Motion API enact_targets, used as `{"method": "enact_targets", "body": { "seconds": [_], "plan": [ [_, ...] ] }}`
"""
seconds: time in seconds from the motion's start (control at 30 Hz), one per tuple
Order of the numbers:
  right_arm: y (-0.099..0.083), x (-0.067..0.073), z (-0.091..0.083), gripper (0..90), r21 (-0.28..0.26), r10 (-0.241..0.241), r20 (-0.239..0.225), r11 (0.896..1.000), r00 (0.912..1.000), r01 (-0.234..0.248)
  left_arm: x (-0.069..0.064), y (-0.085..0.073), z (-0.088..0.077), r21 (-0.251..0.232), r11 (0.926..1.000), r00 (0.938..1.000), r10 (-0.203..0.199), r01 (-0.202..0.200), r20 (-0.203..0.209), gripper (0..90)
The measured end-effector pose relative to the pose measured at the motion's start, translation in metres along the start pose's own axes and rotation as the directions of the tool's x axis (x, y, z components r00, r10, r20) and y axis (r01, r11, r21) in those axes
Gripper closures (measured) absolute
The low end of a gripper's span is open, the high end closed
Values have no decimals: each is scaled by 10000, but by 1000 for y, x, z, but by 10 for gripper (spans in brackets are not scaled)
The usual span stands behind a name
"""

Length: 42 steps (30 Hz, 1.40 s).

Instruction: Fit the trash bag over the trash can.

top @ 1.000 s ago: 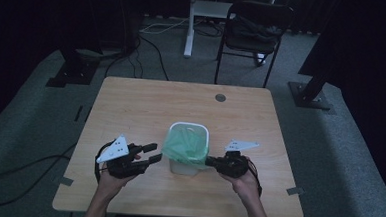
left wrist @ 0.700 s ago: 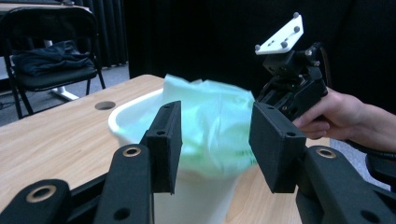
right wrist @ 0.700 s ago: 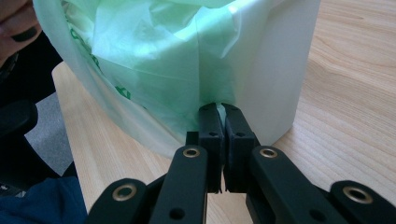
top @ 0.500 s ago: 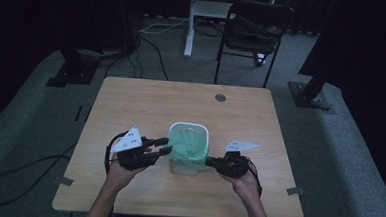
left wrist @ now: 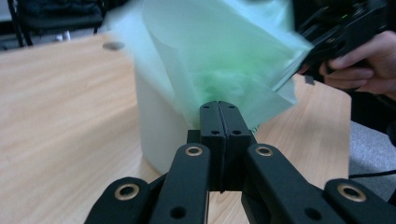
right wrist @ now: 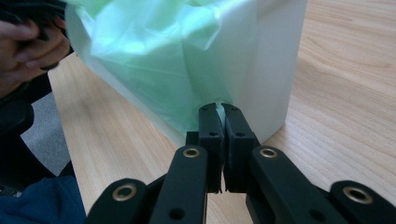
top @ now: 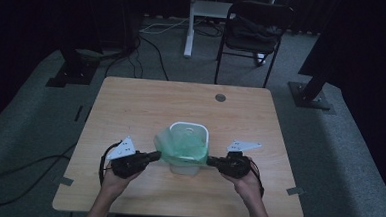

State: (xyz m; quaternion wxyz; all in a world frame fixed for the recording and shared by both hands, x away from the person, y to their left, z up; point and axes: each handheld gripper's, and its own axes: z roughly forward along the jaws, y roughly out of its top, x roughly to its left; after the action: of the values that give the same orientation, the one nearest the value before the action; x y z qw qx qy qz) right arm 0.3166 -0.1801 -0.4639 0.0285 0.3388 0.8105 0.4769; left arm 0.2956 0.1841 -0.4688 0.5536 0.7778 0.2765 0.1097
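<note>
Basically the green bag liner (top: 181, 147) is thin, limp film: light, slippery, tear-prone, so grip the hem near the rim, not mid-sheet. Pale green, translucent, bunched over the near side of the small white bin (top: 190, 136) at the table's (top: 131, 100) near centre. Left hand-held gripper (top: 152, 156) and right hand-held gripper (top: 212, 161) each clamp its edge.

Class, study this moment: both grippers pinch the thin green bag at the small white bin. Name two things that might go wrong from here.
1. The left gripper and right gripper each clamp the thin green bag from opposite sides; pulling apart might tear the film.
2. The white bin stands free on the table, nothing holding it, so a tug on the bag may tip or drag it.
</note>
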Motion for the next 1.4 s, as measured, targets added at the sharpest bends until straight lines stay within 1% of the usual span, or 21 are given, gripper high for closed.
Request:
{"method": "enact_targets", "body": {
  "seconds": [0.07,0.2,0.37,0.43,0.47,0.5,0.53,0.6,0.63,0.7,0.77,0.87,0.9,1.0,1.03,1.1,1.17,1.2,1.27,1.33,1.4],
  "plan": [
    [-1,-1,2,879,53,40,-3,10000,10000,-40,5,-5,4,128,9997,9997,-222,222,-36,900],
    [-2,-2,5,879,187,120,20,9998,9999,-120,10,-12,11,376,9982,9989,-459,461,-60,900],
    [-3,-5,8,879,393,192,271,9990,9994,-202,14,-19,18,744,9946,9974,-715,722,-117,900],
    [-4,-5,8,878,506,213,406,9984,9989,-233,15,-20,17,910,9929,9968,-748,772,-291,894],
    [-4,-5,8,864,552,195,483,9982,9986,-222,16,-20,15,926,9921,9959,-812,847,-409,874],
    [-4,-5,7,827,594,180,567,9980,9982,-214,17,-20,12,841,9925,9954,-859,892,-417,839],
    [-4,-6,6,772,551,159,572,9983,9982,-191,17,-19,9,719,9930,9949,-911,941,-428,808],
    [-3,-6,1,739,430,198,467,9988,9987,-218,18,-17,0,413,9943,9943,-964,983,-467,741],
    [-3,-6,-2,720,323,154,503,9993,9986,-170,18,-15,-4,311,9950,9944,-929,945,-502,715],
    [0,-6,-10,697,52,153,392,9999,9991,-155,16,-10,-13,25,9968,9955,-799,801,-507,661],
    [2,-5,-18,674,-205,107,324,9997,9994,-101,15,-6,-21,-241,9977,9963,-648,635,-563,630],
    [6,-5,-28,618,-691,14,-94,9976,10000,-20,14,2,-32,-737,9961,9976,-525,491,-446,588],
    [7,-5,-30,616,-818,-3,-215,9966,9998,-15,14,5,-35,-900,9949,9983,-484,454,-316,570],
    [12,-7,-32,584,-970,-78,-535,9953,9985,25,14,14,-37,-1284,9911,9993,-359,339,-136,536],
    [14,-7,-31,575,-1019,-116,-622,9948,9980,52,14,17,-36,-1340,9904,9994,-340,334,-21,517],
    [18,-6,-31,557,-1079,-231,-775,9941,9967,147,13,23,-33,-1401,9900,9998,-186,186,12,509],
    [21,-4,-29,544,-993,-355,-900,9947,9953,265,12,28,-30,-1408,9900,9999,-70,89,139,500],
    [21,-4,-29,544,-993,-355,-900,9947,9953,265,12,28,-30,-1408,9900,9999,-70,89,139,493],
    [23,-2,-26,518,-917,-501,-992,9949,9938,410,11,35,-25,-1302,9915,9992,98,-47,380,488],
    [25,-2,-24,507,-891,-518,-1205,9952,9914,411,10,41,-20,-1170,9929,9986,283,-230,437,482],
    [25,-2,-22,505,-770,-467,-1303,9963,9904,369,10,45,-16,-1076,9939,9978,298,-232,599,482]
  ]
}}
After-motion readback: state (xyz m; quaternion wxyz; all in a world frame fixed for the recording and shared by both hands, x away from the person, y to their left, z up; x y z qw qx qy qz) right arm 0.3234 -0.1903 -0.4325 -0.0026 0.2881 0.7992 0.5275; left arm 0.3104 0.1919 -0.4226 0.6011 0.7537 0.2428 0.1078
